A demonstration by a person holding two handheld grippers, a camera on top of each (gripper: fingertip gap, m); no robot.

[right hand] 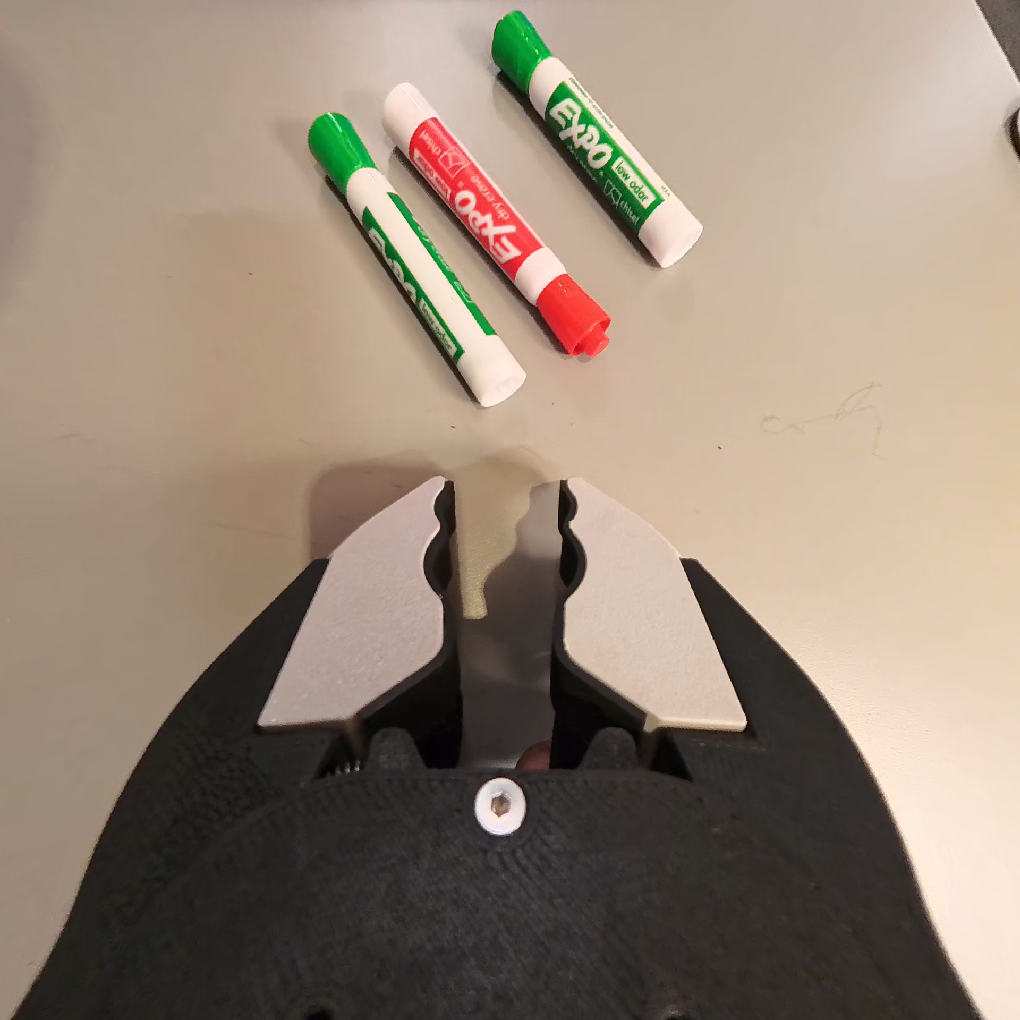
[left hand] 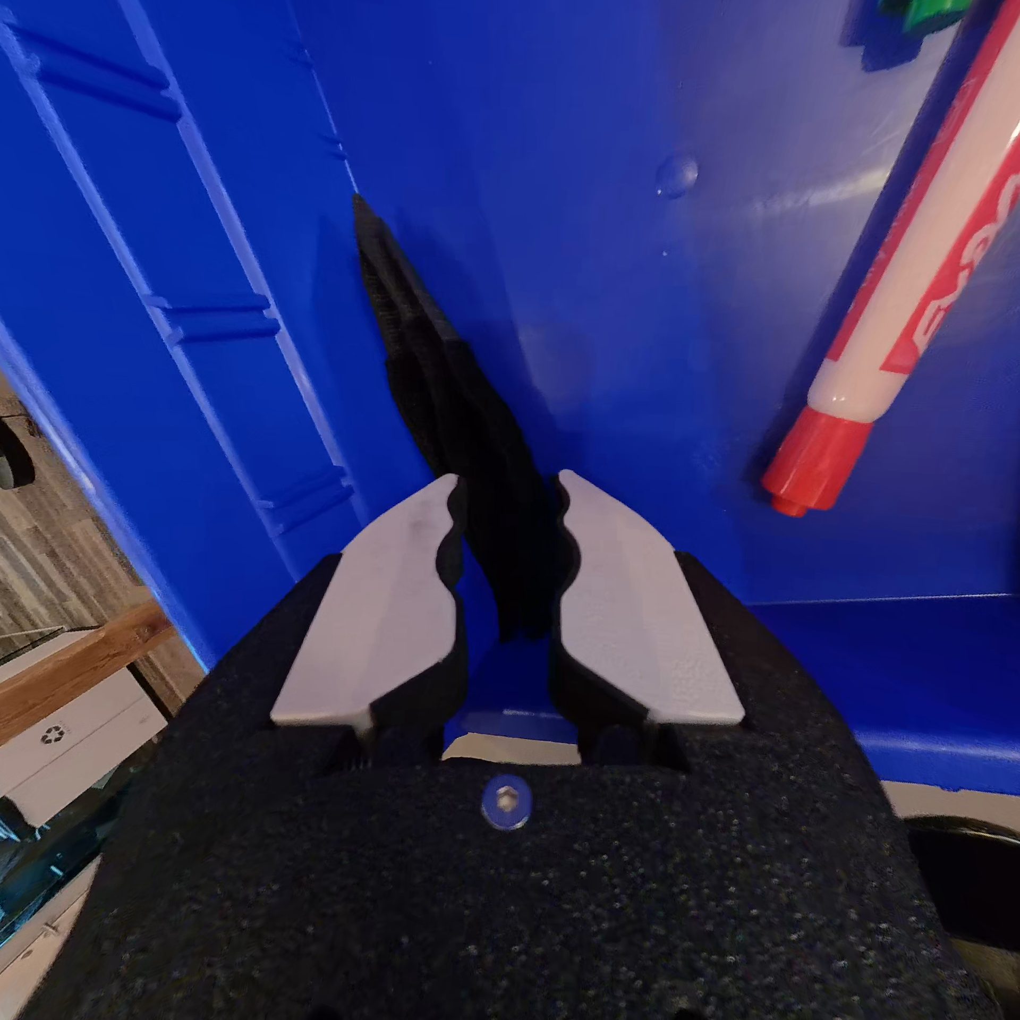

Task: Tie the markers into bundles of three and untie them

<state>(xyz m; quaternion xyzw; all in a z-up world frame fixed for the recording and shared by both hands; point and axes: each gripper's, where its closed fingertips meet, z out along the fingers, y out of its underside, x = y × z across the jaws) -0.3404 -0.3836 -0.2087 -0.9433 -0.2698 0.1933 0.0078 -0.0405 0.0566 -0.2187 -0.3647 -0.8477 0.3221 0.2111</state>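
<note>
The left gripper is reaching into a blue bin, jaws parted around a black strap, not yet clenched. The right gripper is hovering released over the tabletop, near two green markers and one red marker. Closing squarely on the strap's near end should be giving the firmest hold.

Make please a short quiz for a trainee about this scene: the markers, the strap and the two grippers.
1. How many markers lie loose on the table in the right wrist view?
2. True or false: the red marker on the table lies between two green ones.
3. What lies between the fingers of the left gripper? A) a marker B) a black strap C) nothing

Key
1. Three: green, red, green.
2. True.
3. B: the black strap, lying in the blue bin; whether the pads touch it cannot be told. The right gripper is open and empty.
</note>
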